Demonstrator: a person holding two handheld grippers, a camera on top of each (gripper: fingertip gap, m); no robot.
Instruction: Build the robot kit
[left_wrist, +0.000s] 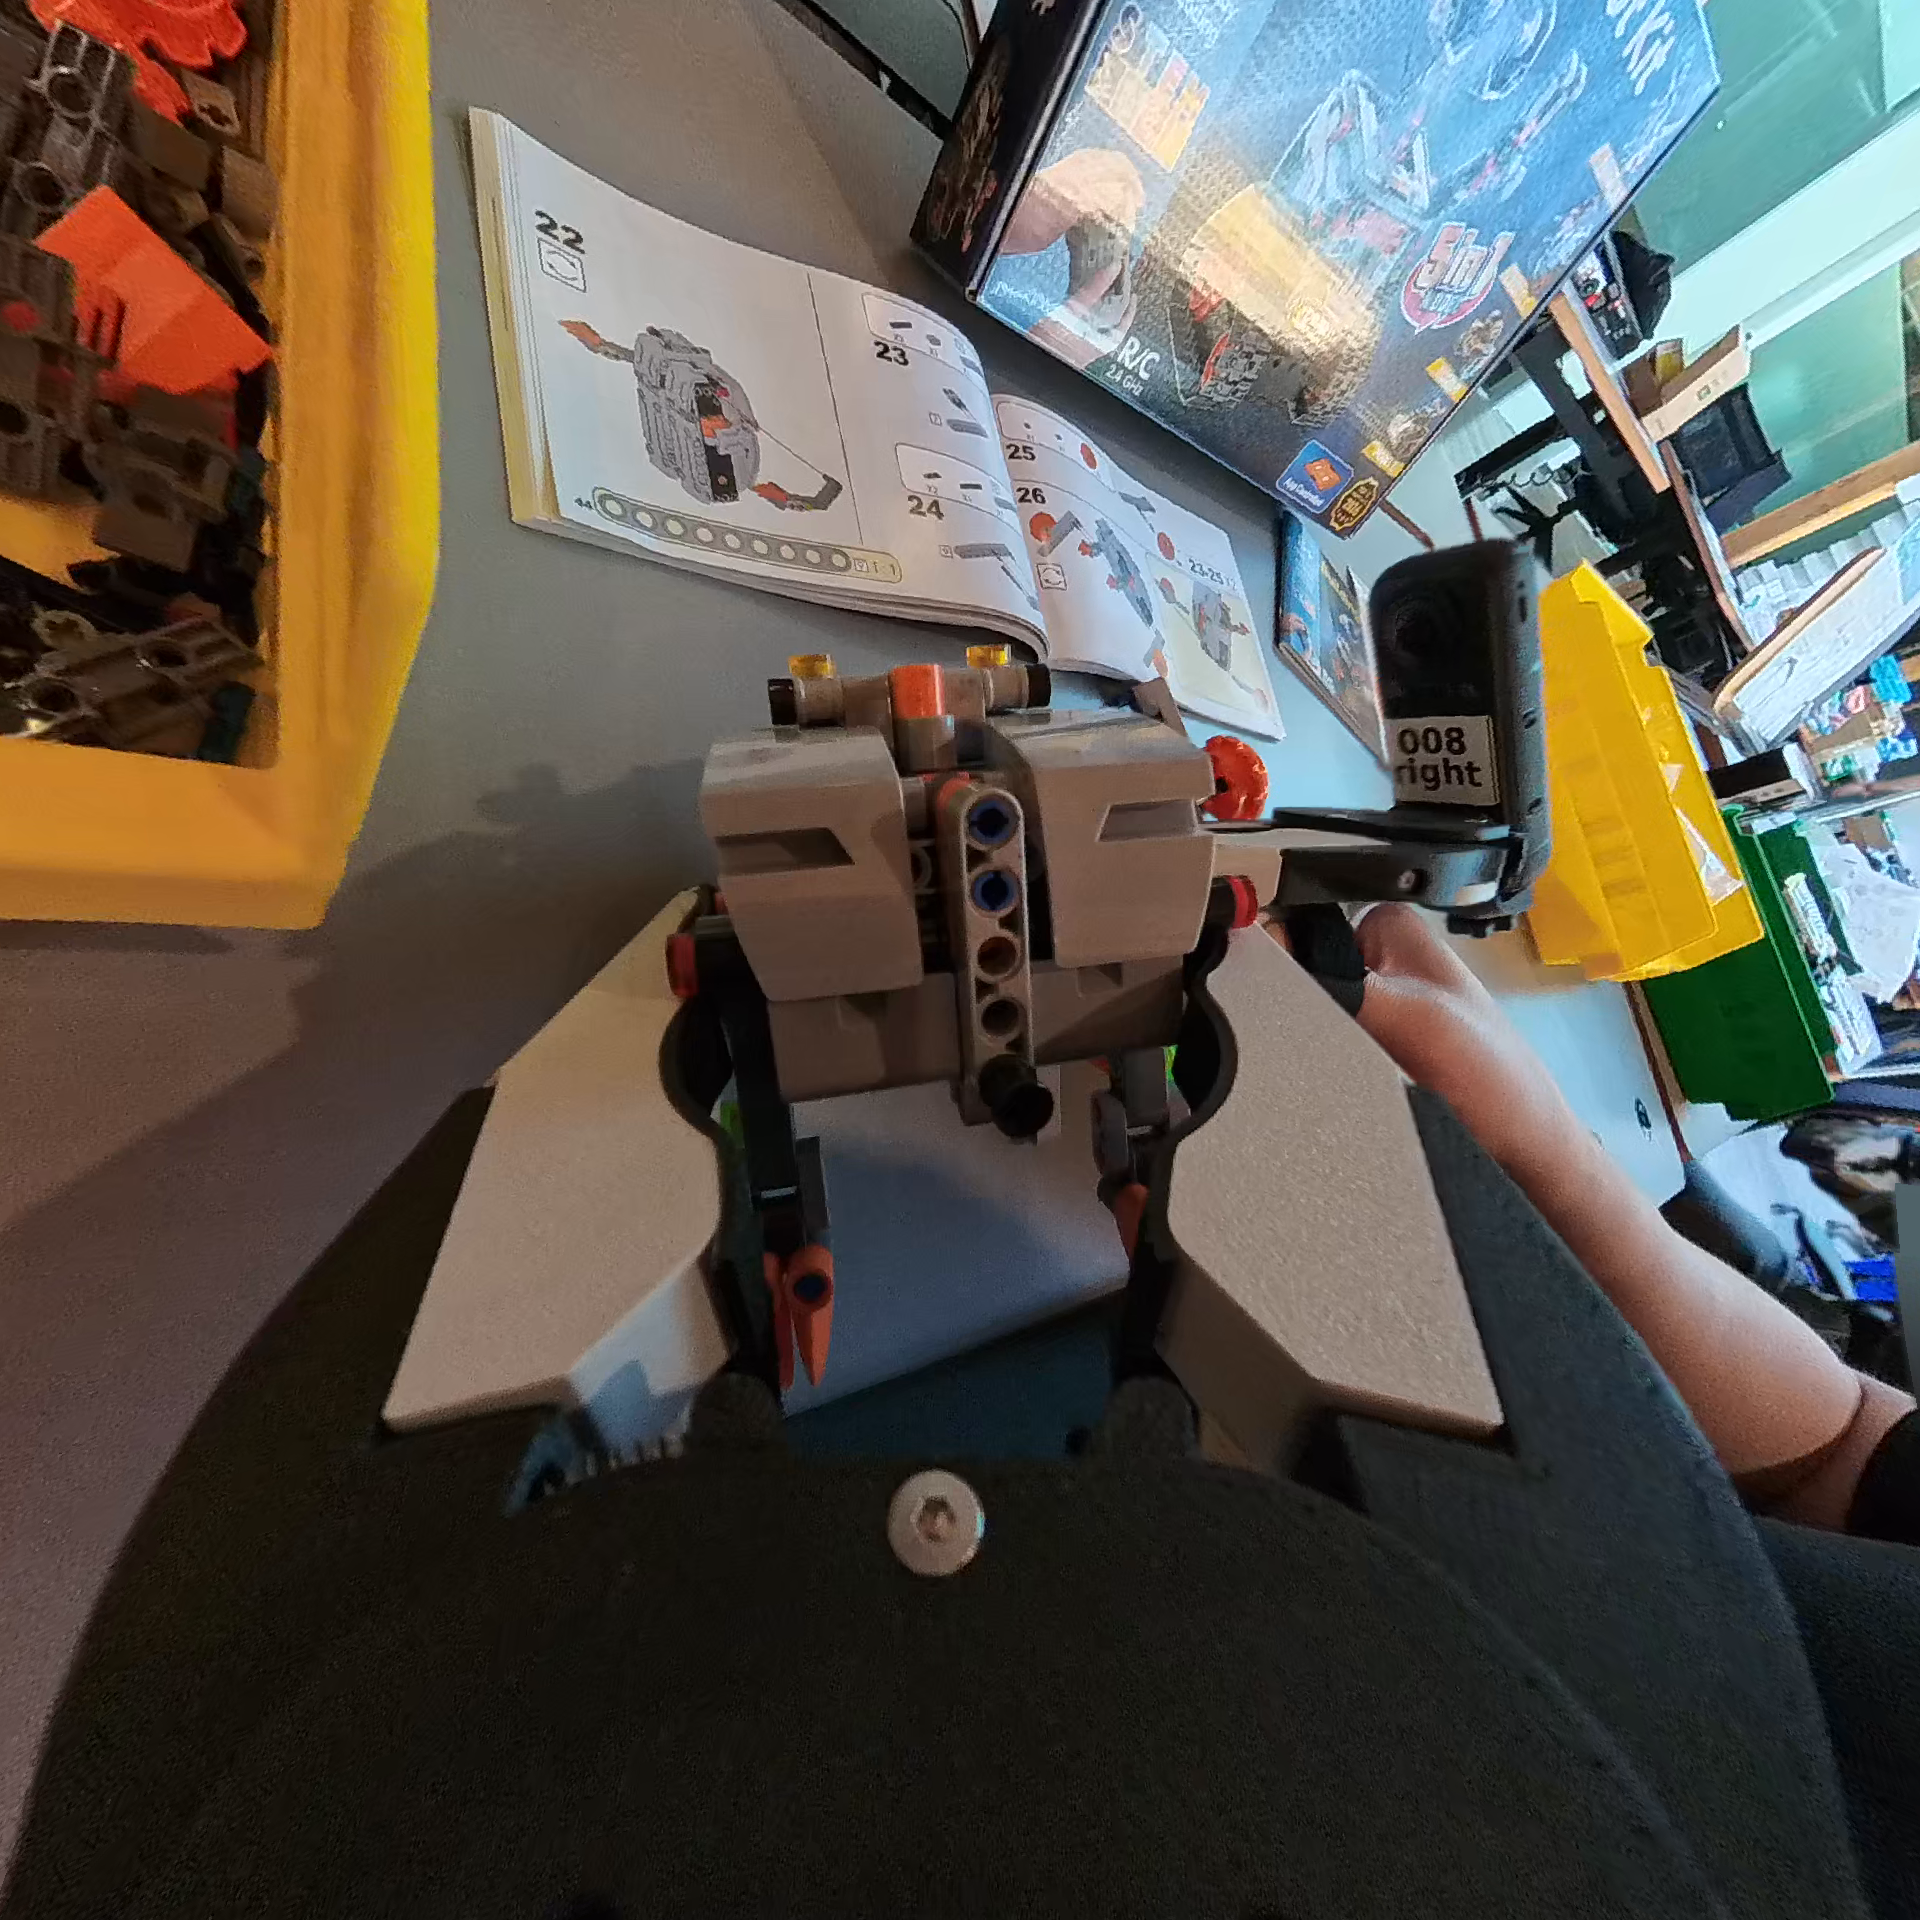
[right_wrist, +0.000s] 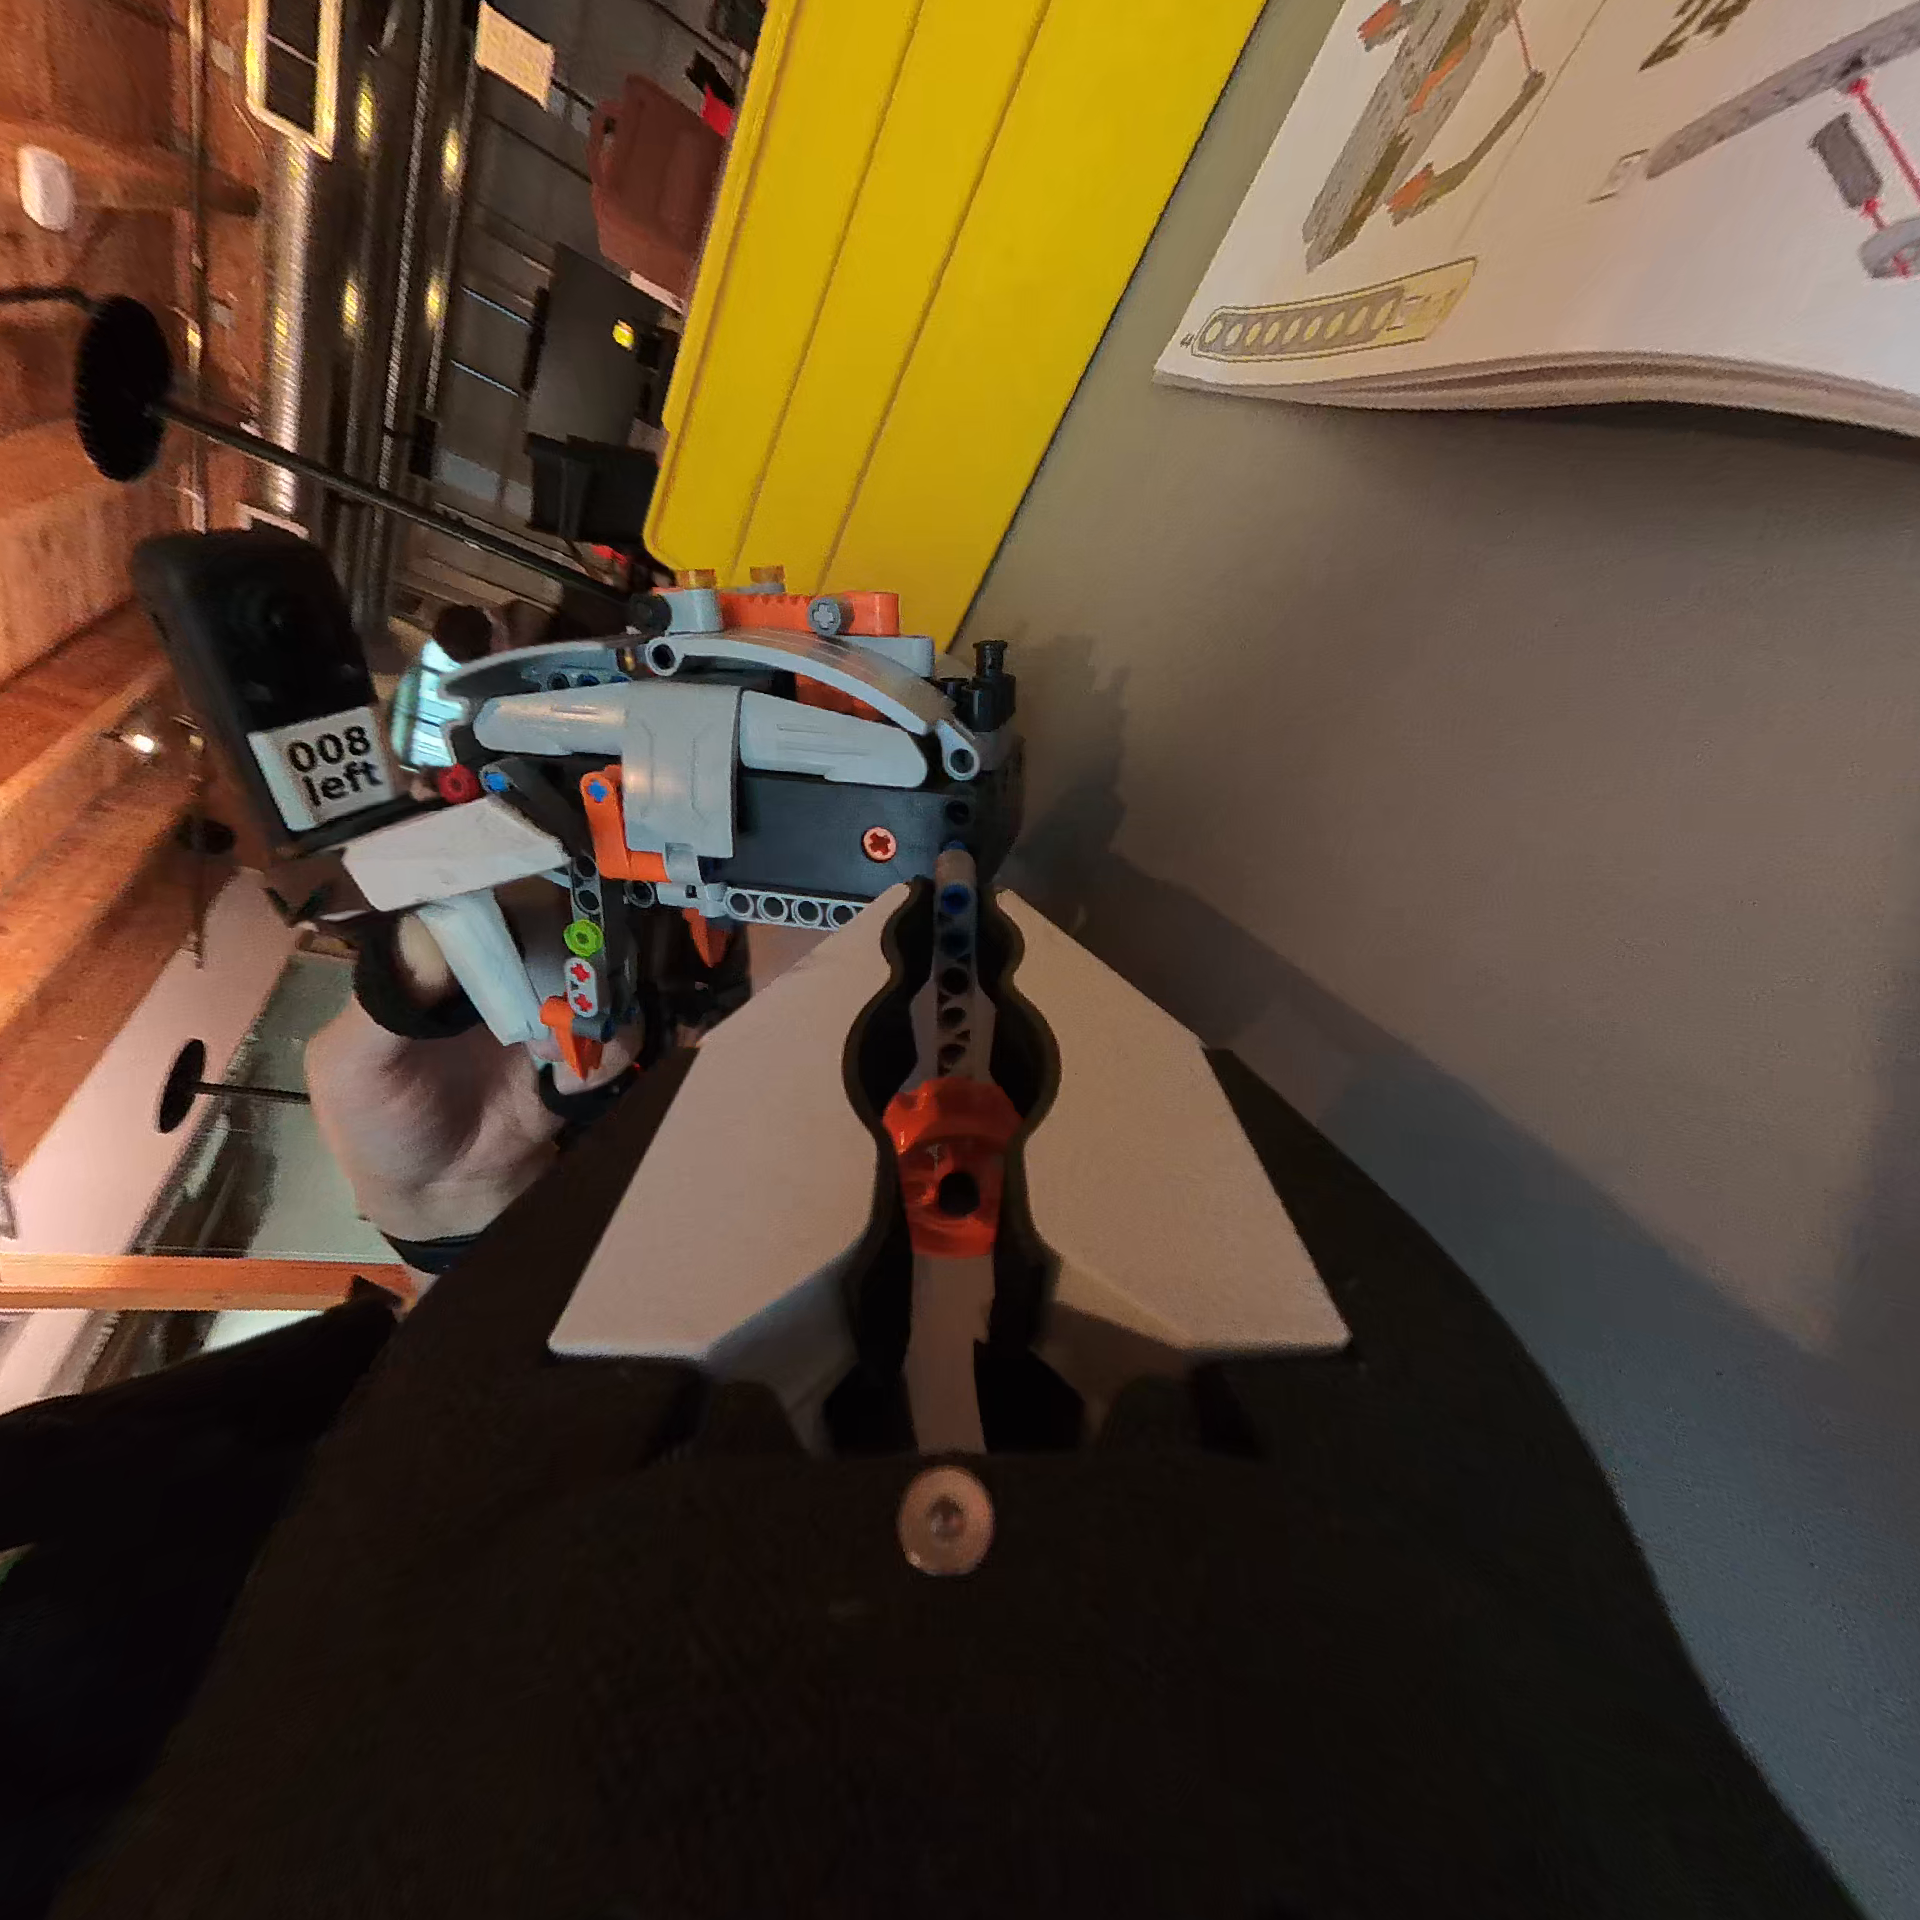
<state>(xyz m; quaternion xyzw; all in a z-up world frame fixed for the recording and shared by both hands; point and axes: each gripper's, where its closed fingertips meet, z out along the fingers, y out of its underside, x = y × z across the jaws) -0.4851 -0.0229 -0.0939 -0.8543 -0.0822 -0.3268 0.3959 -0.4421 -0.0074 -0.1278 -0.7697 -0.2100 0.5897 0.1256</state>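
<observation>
A grey, black and orange brick model (left_wrist: 935, 883) sits clamped between the white fingers (left_wrist: 582, 1143) of my left gripper (left_wrist: 961, 925), held above the grey table (left_wrist: 260, 1039). My right gripper (right_wrist: 951, 909) is shut on a thin grey holed beam (right_wrist: 948, 997) with an orange connector (right_wrist: 945, 1143) on it. The beam's far end touches the model's (right_wrist: 727, 769) black side. In the left wrist view the right gripper (left_wrist: 1262, 852) reaches in from the right to the model's side. In the right wrist view the left gripper (right_wrist: 457, 862) grips the model's far end.
A yellow bin (left_wrist: 353, 520) full of loose parts stands at the left; its wall also shows in the right wrist view (right_wrist: 914, 260). An open instruction booklet (left_wrist: 727, 416) (right_wrist: 1558, 208) lies beyond the model. A picture box (left_wrist: 1299, 208) leans behind. Another yellow bin (left_wrist: 1621, 779) is at the right. One gripper's finger ends stand about 7 cm off the other's.
</observation>
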